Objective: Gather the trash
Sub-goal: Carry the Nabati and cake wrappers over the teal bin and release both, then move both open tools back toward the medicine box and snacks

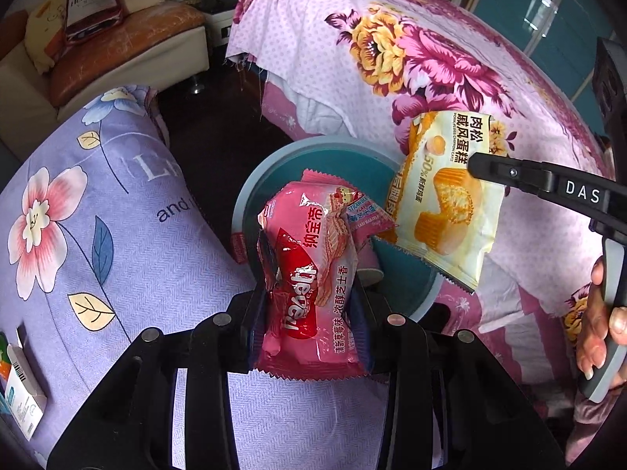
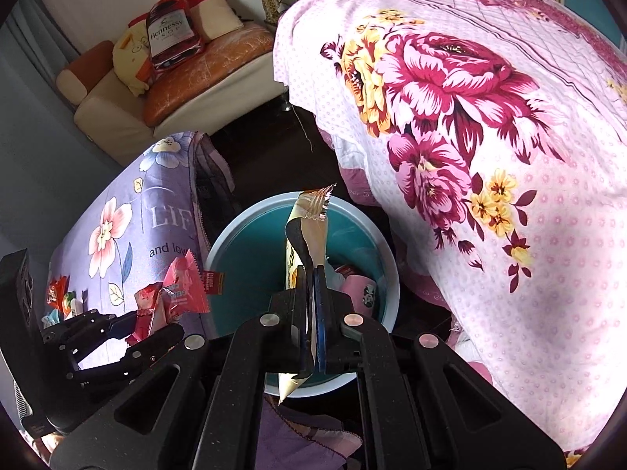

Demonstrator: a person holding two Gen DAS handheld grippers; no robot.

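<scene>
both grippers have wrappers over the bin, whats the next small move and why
Probably open both grippers: the left gripper holds the pink wrapper and the right gripper the yellow wrapper, both apparently above the teal bin.

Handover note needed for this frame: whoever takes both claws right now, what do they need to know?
Left claw: shut on the pink wafer wrapper, held over the teal bin.
Right claw: shut on the yellow cake wrapper, also over the bin.
Done: both wrappers picked up and carried to the bin, which already holds some trash.
Left: release both into the bin, then check the purple quilt, where a small box lies.
</scene>
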